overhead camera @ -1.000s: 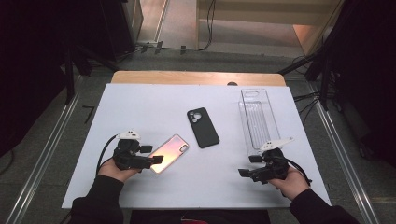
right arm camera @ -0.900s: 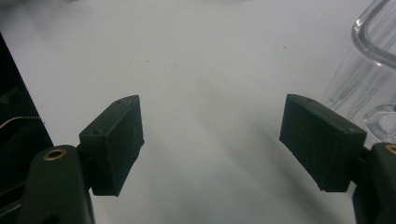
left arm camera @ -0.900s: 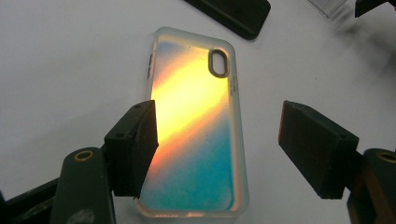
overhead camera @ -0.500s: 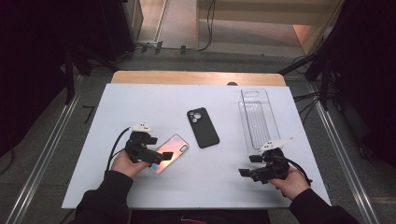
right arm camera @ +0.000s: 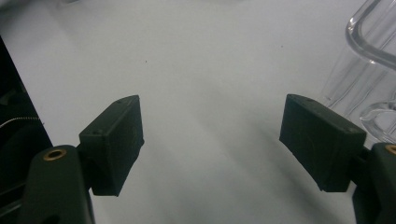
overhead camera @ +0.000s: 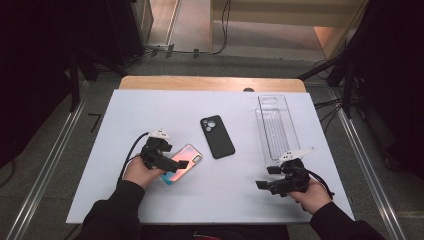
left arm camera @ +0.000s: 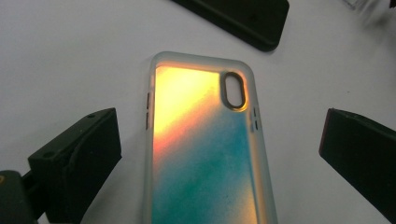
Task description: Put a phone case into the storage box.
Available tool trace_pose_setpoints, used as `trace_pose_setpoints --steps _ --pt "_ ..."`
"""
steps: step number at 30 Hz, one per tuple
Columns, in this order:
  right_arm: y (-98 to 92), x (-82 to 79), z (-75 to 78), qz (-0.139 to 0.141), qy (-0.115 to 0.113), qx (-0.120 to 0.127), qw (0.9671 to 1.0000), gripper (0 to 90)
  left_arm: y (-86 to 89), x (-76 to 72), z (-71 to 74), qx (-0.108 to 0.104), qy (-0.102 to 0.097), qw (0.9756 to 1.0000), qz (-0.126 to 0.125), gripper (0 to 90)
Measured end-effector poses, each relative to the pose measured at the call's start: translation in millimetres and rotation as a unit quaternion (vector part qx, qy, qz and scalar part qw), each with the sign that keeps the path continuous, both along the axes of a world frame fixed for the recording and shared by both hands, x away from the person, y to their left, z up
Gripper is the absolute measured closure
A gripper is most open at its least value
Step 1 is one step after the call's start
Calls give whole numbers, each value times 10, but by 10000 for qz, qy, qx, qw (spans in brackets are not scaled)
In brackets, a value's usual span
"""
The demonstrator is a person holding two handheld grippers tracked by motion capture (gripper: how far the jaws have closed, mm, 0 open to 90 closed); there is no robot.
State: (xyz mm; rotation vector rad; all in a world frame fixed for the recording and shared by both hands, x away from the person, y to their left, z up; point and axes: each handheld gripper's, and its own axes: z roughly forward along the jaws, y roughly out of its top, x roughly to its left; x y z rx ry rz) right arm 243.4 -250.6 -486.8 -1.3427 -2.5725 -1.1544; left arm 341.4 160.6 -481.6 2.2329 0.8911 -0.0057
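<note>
Iridescent phone case (left arm camera: 205,154) lies flat on the white table (overhead camera: 150,110), just left of the black case (overhead camera: 217,136); for a clean pinch, centre it and close on its long edges (left gripper (left arm camera: 219,154) spread wide, straddling it untouched, jaws having just opened).

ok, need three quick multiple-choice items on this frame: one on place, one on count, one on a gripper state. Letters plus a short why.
1. Where does the clear tray lie?
A. on the table's right side
B. on its left side
C. under the black case

2. How many phone cases lie on the table?
A. one
B. two
C. four

3. How do the left gripper's jaws stand?
A. clamped on the iridescent case
B. shut on nothing
C. open on either side of the iridescent case

Key: 1 A, it lies near the right gripper. 2 B, the iridescent case and the black case. 3 C, gaps show at both sides.
</note>
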Motion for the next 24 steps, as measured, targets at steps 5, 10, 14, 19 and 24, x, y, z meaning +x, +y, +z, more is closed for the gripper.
trace_pose_setpoints --steps 5,10,14,19,24 --pt "5 0 -1 9 5 2 10000 197 -41 -10 -45 179 80 9998 -55 0" --pt "3 -1 -1 1 9 -4 10000 197 -78 -17 -89 364 118 9992 -113 0" --pt "6 -2 -2 12 20 -12 10000 197 -111 -32 -124 541 57 9985 -111 0" --pt "3 -1 -2 14 7 -24 10000 197 -157 -89 -148 742 -191 9970 -111 0" --pt "7 -4 -1 19 5 -19 10000 197 -209 -139 -165 997 -408 9941 -115 0"
